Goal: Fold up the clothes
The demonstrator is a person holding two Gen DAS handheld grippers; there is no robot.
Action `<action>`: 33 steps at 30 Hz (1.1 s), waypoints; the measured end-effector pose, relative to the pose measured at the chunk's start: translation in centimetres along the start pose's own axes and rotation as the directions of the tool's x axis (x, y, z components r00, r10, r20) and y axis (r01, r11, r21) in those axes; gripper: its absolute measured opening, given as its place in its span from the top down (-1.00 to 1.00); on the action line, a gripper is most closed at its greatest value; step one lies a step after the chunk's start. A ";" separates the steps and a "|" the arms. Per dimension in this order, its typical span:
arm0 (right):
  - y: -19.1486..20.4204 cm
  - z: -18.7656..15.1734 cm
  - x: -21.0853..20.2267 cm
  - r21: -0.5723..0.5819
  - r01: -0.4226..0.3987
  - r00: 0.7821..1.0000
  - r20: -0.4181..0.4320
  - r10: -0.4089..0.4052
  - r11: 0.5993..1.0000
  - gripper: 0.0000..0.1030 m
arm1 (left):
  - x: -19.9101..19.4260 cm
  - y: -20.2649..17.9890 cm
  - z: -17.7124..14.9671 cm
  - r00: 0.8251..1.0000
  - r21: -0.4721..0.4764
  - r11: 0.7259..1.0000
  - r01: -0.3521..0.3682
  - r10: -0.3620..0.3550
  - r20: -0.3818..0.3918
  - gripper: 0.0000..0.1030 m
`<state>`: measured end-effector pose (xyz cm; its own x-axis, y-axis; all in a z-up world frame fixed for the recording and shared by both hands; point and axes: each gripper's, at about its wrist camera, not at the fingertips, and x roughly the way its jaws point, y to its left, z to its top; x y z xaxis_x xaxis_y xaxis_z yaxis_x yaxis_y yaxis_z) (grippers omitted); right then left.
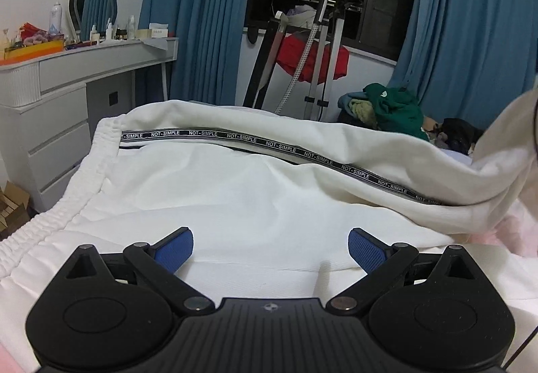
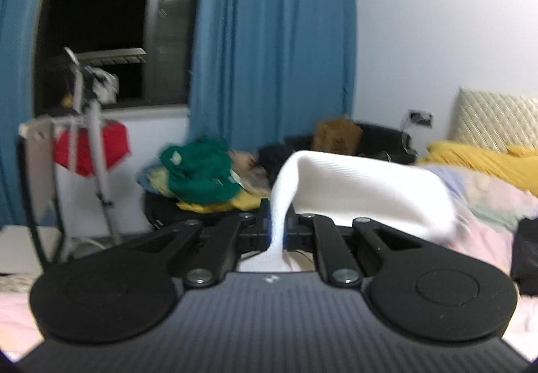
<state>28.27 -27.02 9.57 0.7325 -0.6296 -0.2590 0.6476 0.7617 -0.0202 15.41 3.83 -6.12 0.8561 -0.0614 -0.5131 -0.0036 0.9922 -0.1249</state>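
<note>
White trousers (image 1: 255,191) with an elastic waistband at the left and a black "NOT-SIMPLE" side stripe (image 1: 275,147) lie spread on the bed in the left wrist view. My left gripper (image 1: 270,250) is open, its blue pads low over the white cloth, holding nothing. In the right wrist view my right gripper (image 2: 277,226) is shut on a fold of the white trousers (image 2: 363,184), lifted above the bed. That lifted end also shows at the right edge of the left wrist view (image 1: 504,151).
A white dresser (image 1: 67,87) with bottles and a mirror stands at the left. A garment steamer stand (image 1: 319,46) with a red cloth is by the window. A pile of green and yellow clothes (image 2: 201,174) sits beyond the bed. A yellow blanket (image 2: 484,161) and pillow lie at the right.
</note>
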 end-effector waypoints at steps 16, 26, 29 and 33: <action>-7.4 -10.0 9.9 0.344 -0.325 0.936 -0.016 0.352 0.881 -0.49 | 3.5 -1.9 -1.8 0.999 0.080 0.996 0.036 -0.034 -0.027 -0.94; -18.9 -20.4 11.7 0.826 -0.102 0.818 -0.248 0.519 0.555 -0.41 | 1.7 -3.3 -3.1 0.997 0.101 0.992 0.070 -0.067 -0.030 -0.94; -20.2 -22.8 13.6 0.905 -0.090 0.761 -0.207 0.615 0.417 -0.40 | 1.1 -3.5 -3.6 0.997 0.091 0.994 0.067 -0.065 -0.028 -0.94; -19.3 -24.0 16.0 0.934 -0.102 0.702 -0.177 0.690 0.344 -0.24 | 1.3 -3.9 -3.9 0.997 0.089 0.994 0.065 -0.062 -0.035 -0.94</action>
<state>22.45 -48.08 -17.31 0.9237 0.1108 -0.3668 0.3438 0.1830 0.9210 14.50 -0.57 -9.61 0.8362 -0.1270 -0.5336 0.0985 0.9918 -0.0817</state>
